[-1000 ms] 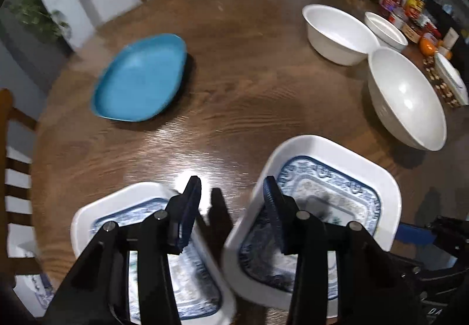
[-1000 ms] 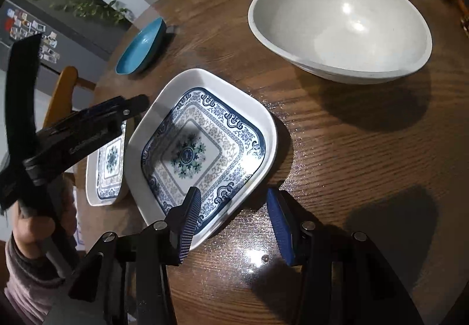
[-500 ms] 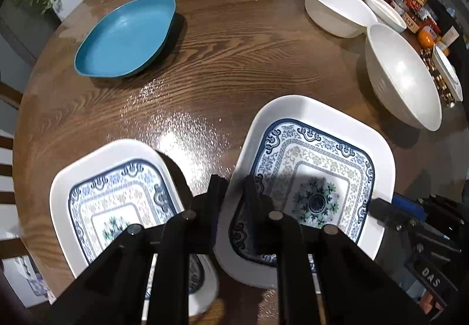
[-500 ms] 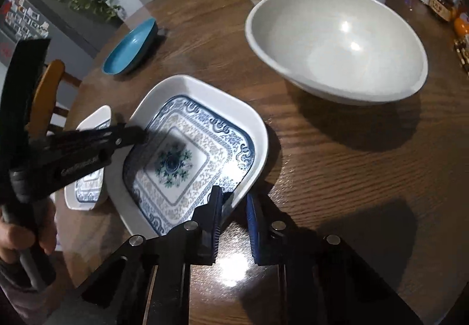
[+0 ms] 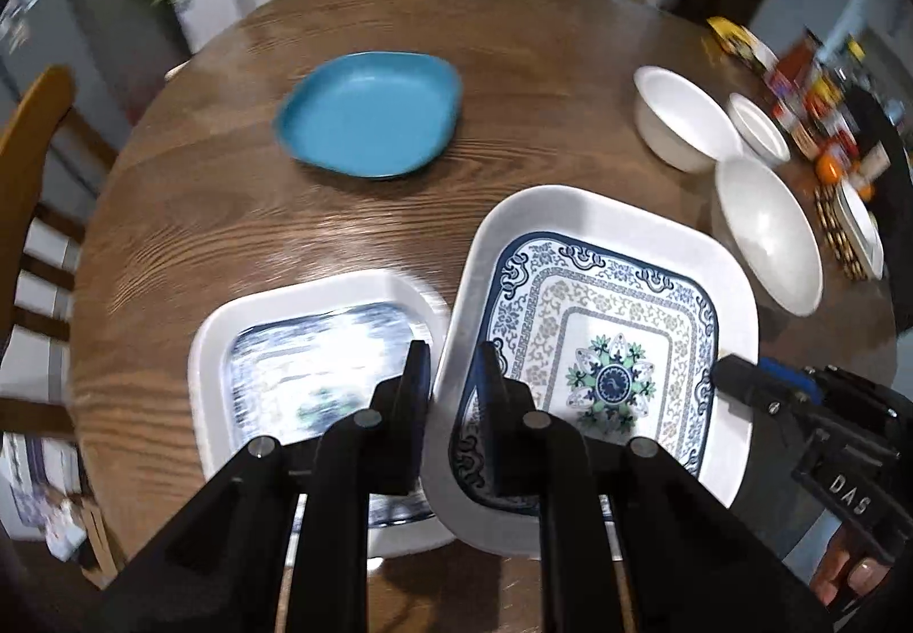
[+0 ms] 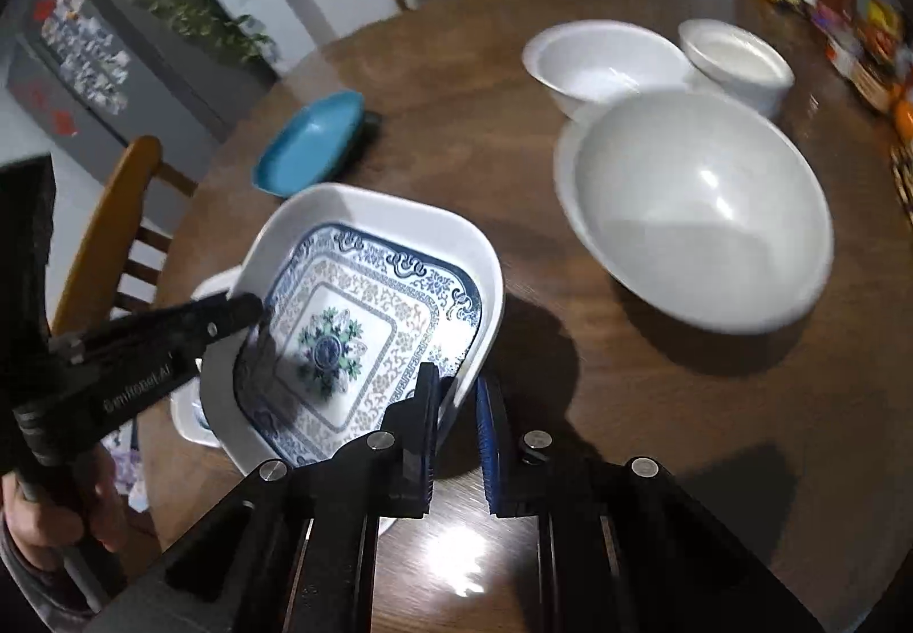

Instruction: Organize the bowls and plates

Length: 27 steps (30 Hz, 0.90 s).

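Both grippers pinch the patterned square plate: left gripper on its left rim, right gripper on its right. The second patterned plate lies at lower left, partly beneath it.

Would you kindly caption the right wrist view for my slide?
Both grippers clamp the blue-patterned square plate, lifted beside a large white bowl.
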### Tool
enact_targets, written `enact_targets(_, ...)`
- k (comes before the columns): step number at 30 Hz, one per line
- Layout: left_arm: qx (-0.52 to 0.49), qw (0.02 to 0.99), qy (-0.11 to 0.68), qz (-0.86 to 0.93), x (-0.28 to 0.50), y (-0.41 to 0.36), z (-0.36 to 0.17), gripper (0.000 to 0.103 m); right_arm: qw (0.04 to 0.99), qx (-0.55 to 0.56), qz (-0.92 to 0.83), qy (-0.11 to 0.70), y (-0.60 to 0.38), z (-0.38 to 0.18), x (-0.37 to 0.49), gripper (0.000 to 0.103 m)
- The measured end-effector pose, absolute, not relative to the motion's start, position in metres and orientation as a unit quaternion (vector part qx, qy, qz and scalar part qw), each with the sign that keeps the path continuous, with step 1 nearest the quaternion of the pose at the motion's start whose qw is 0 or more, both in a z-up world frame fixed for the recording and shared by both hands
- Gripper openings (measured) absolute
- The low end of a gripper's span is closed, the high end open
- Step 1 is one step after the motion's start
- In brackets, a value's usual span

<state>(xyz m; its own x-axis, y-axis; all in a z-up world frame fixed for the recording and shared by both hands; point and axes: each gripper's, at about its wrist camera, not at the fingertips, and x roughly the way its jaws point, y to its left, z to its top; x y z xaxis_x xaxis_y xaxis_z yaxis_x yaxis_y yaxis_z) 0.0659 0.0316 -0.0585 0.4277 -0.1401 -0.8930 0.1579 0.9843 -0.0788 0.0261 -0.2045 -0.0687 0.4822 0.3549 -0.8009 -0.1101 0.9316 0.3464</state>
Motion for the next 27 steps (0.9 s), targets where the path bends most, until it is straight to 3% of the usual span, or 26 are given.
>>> enact_targets(13,-0.053,0.838,0.543,0.014,0.046,0.119,-0.070,0.013,0.828,0.059,0.222,0.511,-0.096,-0.074,0.063,0.015)
enact_targets(27,-0.046,0.824,0.564,0.024,0.049,0.120,-0.100,0.013,0.825,0.004,0.213,0.524,-0.069,-0.093,0.072,0.015)
